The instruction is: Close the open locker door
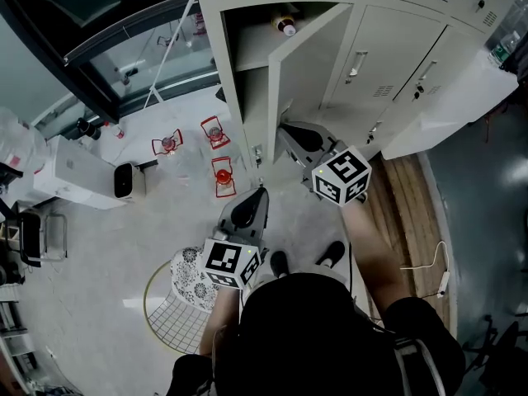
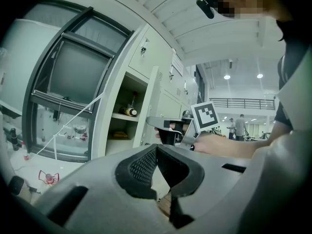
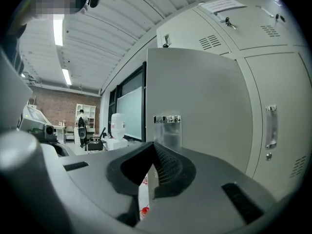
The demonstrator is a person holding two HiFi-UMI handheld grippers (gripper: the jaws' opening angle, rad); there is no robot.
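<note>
The locker door stands swung out from its compartment, a tall pale metal panel, upright along its long axis. It is hinged on the side of the neighbouring lockers, with its free edge toward the person. Its outer face carries a small shiny handle plate. The right gripper is the nearer one, raised at the door's lower free edge and facing that outer face; its jaws are pressed together, holding nothing. Whether the tips touch the metal I can't quite tell. The left gripper hangs lower and back, jaws likewise closed and empty. A bottle lies on the shelf inside.
</note>
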